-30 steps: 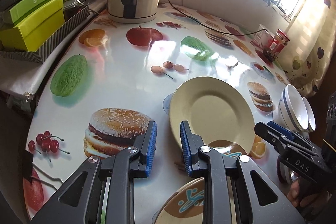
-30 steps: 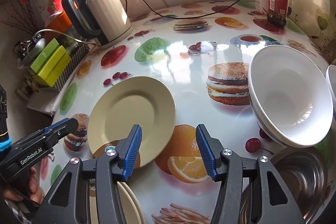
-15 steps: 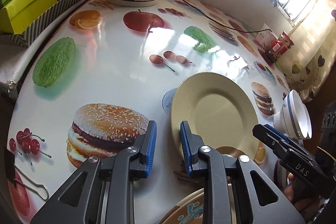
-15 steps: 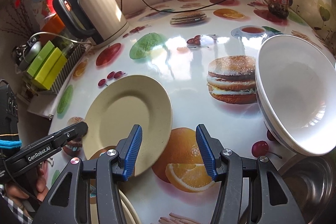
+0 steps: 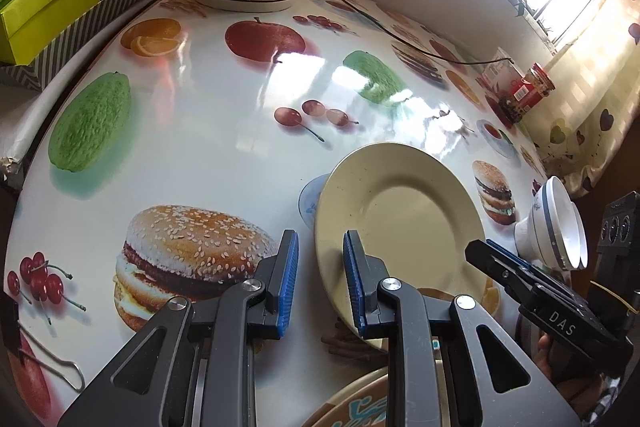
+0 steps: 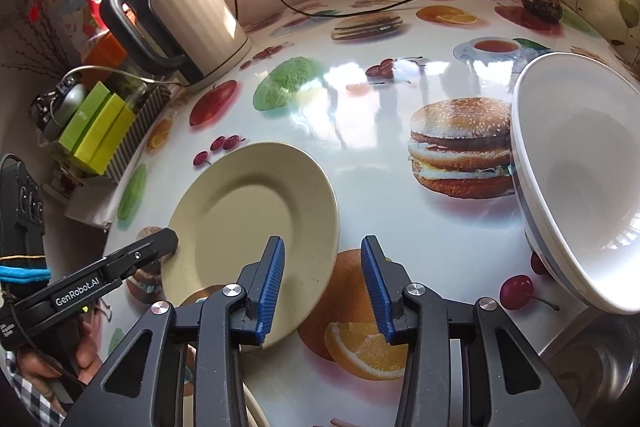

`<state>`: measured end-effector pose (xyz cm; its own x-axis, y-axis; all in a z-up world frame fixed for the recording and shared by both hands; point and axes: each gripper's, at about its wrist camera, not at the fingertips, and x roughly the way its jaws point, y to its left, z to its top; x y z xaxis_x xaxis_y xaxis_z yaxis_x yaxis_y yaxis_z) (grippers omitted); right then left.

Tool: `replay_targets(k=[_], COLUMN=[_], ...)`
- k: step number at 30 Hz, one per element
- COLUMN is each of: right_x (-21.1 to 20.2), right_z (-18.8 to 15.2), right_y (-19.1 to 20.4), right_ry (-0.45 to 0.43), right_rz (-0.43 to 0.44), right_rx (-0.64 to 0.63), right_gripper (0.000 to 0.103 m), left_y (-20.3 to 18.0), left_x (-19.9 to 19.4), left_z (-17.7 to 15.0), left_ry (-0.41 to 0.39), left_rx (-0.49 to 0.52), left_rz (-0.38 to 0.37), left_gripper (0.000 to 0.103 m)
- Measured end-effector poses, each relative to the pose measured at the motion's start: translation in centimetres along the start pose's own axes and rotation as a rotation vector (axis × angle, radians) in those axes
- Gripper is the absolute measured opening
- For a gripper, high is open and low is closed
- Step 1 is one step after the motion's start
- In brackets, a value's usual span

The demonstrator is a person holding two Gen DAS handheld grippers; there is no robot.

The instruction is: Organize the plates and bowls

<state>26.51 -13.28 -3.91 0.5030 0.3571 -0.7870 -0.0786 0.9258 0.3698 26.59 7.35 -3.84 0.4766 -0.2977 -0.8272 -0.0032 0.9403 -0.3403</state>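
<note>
Cream plate (image 5: pixel 404 223) lies flat on the table (image 5: pixel 224 147), its near rim overlapping a patterned plate (image 5: pixel 360 403), likely staged for stacking. Left claw (image 5: pixel 320 279) released, jaws apart at the cream plate's left rim, one jaw over the rim, lined up to pinch it. Right claw (image 6: pixel 322 285) also released, empty, straddling the cream plate's right edge. White bowls (image 6: pixel 576 187) nested, tilted, right of the plate. Plate looks matte, plain, shallow, faintly speckled

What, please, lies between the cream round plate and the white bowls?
In the right wrist view, only bare printed tablecloth, with a burger picture, separates the cream round plate from the white bowls.
</note>
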Motion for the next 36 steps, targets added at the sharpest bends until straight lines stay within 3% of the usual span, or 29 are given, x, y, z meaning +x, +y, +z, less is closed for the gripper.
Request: replay_targets(k=[2,8,11,36], right_x=[0.14,0.42,0.51,0.30], right_z=[0.03,0.08,0.15,0.25], right_y=[0.02,-0.10,0.01,0.11], right_ry=[0.006,0.012,0.013,0.006], right_rz=[0.007,0.019,0.023,0.025], right_rx=[-0.002,0.004,0.001,0.002], right_gripper=[0.031,0.025,0.022,0.020], left_y=[0.12,-0.14,-0.22,-0.67], left_x=[0.13,0.21,0.22,0.08], left_z=[0.00,-0.03,-0.04,0.00], left_ry=[0.004,0.004,0.005,-0.007], left_rx=[-0.007,0.002,0.006,0.029], left_rz=[-0.006,-0.011,-0.013,0.025], left_gripper=[0.024,0.024,0.018,0.016])
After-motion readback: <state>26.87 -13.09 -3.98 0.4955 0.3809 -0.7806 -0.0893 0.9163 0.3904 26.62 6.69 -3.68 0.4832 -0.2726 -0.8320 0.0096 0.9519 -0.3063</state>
